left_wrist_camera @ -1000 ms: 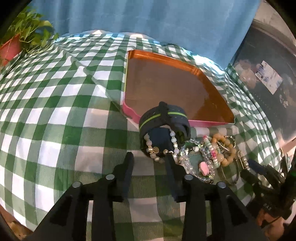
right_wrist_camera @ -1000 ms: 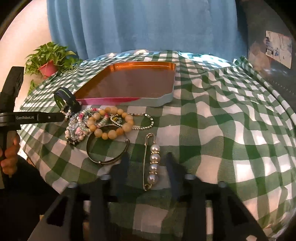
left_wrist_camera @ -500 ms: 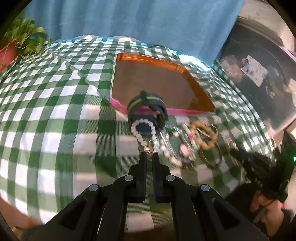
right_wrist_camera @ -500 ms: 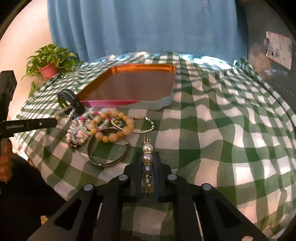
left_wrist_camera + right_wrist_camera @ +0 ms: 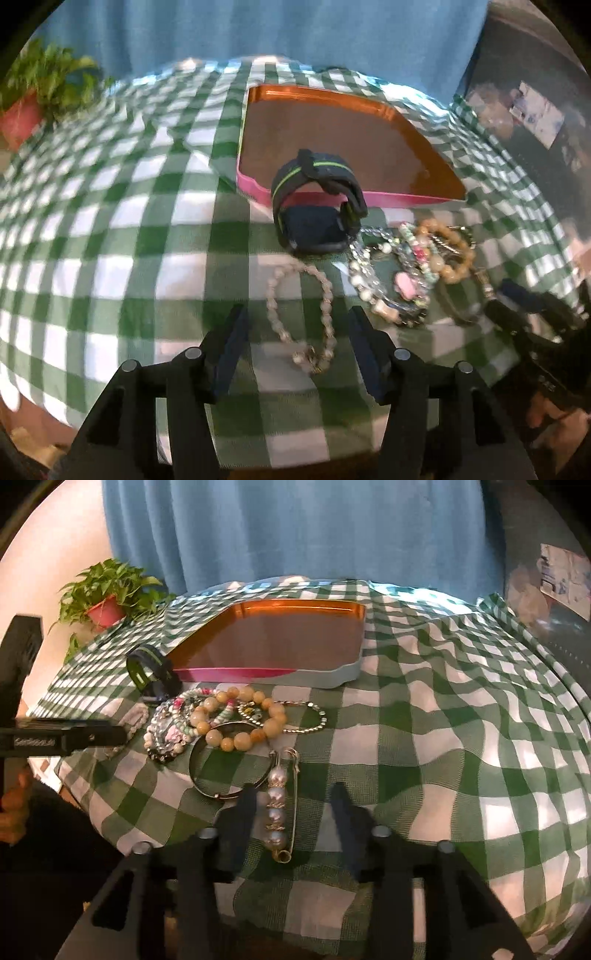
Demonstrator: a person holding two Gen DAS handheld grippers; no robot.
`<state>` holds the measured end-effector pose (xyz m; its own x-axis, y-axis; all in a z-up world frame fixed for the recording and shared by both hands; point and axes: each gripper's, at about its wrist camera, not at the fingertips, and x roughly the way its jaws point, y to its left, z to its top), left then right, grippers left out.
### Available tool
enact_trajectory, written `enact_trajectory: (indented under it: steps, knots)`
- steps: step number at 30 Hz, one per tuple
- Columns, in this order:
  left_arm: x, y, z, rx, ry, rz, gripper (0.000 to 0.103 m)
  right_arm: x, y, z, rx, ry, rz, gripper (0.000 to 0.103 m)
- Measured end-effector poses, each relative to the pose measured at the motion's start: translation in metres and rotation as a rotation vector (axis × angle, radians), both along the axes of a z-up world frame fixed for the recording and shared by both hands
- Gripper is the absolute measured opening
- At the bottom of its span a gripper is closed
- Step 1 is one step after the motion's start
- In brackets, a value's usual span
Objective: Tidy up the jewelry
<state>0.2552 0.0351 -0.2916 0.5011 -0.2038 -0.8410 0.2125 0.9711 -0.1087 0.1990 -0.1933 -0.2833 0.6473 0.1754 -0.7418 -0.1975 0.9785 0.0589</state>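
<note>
My left gripper (image 5: 297, 325) has its jaws apart, having just been opening, and a pale bead bracelet (image 5: 301, 314) lies slack on the cloth between the fingers, with neither pad pressing it. My right gripper (image 5: 291, 810) is likewise parted after just opening, and the pearl safety pin (image 5: 280, 808) lies loose between its fingers, four grey-white pearls strung along a thin gold wire with the clasp nearest me. The rest of the jewelry sits heaped just in front of the tray (image 5: 332, 675): a chunky bracelet of amber-yellow beads (image 5: 240, 720), a tangle of clear, green and pink beaded strands (image 5: 173, 727), a thin dark metal bangle (image 5: 207, 779) overlapped by the amber beads, and a fine chain bracelet (image 5: 306, 723) beside them. A dark wristband with a lime stripe (image 5: 317, 199) stands on edge against the tray's pink front wall. The tray is shallow, with a glossy orange-brown floor that has nothing on it. Everything rests on a green-and-white checked tablecloth (image 5: 443, 738) that is slightly rumpled. A blue curtain (image 5: 295, 528) hangs behind the table, and a potted green plant (image 5: 107, 598) in a red pot stands off its far left corner.
</note>
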Motion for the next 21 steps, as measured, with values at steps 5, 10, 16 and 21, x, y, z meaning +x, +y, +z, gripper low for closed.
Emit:
enact_trajectory:
  steps: [5,10,16,21]
  knots:
    - [-0.002,-0.007,0.001,0.053,-0.008,-0.031,0.012,0.000,-0.002,-0.001,-0.017,0.006,0.005,0.010]
    - [-0.008,-0.011,0.010,0.074,0.004,-0.038,0.006,-0.001,-0.010,0.005,0.007,-0.008,-0.023,0.010]
    - [-0.016,-0.015,0.048,0.027,-0.041,-0.033,0.006,-0.010,-0.009,0.027,0.023,-0.049,-0.052,0.010]
    - [-0.034,-0.017,0.091,-0.019,-0.104,-0.045,0.006,-0.023,-0.003,0.053,0.014,-0.081,-0.086,0.010]
